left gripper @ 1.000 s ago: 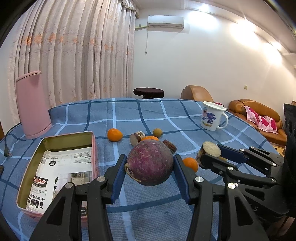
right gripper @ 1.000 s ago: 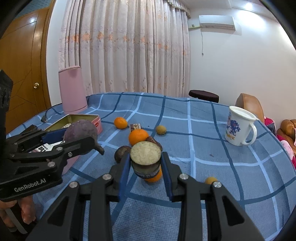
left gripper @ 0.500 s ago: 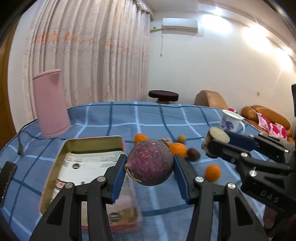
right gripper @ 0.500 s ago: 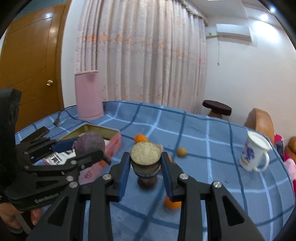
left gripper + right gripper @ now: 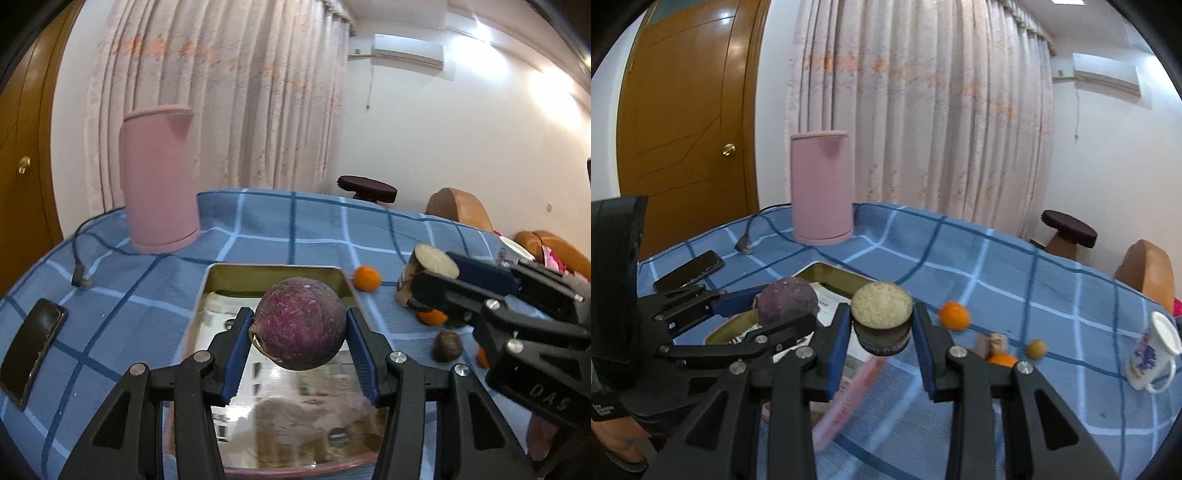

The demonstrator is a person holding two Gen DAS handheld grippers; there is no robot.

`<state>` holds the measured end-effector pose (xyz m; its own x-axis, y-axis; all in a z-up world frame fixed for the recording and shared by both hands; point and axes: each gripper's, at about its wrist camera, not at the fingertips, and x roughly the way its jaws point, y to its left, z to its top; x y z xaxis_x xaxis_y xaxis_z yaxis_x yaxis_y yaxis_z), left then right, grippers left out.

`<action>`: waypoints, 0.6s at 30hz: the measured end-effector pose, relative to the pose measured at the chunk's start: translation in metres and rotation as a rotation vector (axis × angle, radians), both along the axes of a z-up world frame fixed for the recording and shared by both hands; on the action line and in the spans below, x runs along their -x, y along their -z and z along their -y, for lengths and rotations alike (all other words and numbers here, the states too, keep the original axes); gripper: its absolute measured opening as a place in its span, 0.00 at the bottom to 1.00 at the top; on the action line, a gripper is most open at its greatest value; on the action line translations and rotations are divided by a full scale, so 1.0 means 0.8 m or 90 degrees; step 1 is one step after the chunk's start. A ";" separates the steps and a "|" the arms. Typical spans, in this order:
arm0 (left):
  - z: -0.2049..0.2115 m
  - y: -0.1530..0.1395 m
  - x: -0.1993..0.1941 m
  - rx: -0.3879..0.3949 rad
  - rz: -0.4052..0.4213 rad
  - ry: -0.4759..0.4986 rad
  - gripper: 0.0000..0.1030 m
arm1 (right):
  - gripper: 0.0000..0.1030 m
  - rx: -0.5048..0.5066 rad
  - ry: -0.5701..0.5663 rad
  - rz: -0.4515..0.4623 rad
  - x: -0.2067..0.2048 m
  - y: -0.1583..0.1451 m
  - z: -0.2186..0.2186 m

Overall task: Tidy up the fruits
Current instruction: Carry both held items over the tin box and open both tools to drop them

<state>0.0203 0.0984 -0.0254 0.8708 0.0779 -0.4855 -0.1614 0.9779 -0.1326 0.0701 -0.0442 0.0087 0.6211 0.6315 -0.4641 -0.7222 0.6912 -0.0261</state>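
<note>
You're holding a round purple fruit (image 5: 301, 328) clamped in the left gripper (image 5: 300, 345), both blue pads pressing its sides, and it's hanging right over the tin tray (image 5: 273, 271); the right gripper (image 5: 881, 339) is gripping a cut piece with a pale flat top (image 5: 881, 304) at a much narrower opening, and that one's sitting just over the tray's near edge, not clearly inside it; so you're looking about ready to drop both in

Stuff I'd be watching; the purple one is round and you're only pinching it at two spots, so if you're tilting while letting go it's probably rolling across the papers in the tray and maybe bouncing off the rim; the two grippers are crowding each other, the right one is poking in close beside the left in the left camera, so if you're lowering both at once you're risking a knock that shakes something loose; the cut piece is hovering near the pink rim (image 5: 849, 391), so releasing there could be sending it onto the tablecloth (image 5: 997, 280)

Also there's an orange (image 5: 955, 314), a small yellowish fruit (image 5: 1035, 348) and other bits waiting on the cloth, with a mug (image 5: 1154, 356) off to the right, so you're nowhere near done
</note>
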 end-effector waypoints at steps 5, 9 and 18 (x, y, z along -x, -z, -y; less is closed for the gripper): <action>-0.028 0.006 -0.001 0.013 -0.009 -0.017 0.51 | 0.35 0.015 -0.012 -0.013 -0.011 0.015 -0.030; -0.036 0.013 -0.003 0.015 -0.019 -0.018 0.51 | 0.35 0.022 -0.011 -0.032 -0.022 0.028 -0.040; -0.042 0.027 -0.008 0.017 -0.039 -0.017 0.51 | 0.35 0.047 -0.019 -0.071 -0.037 0.055 -0.061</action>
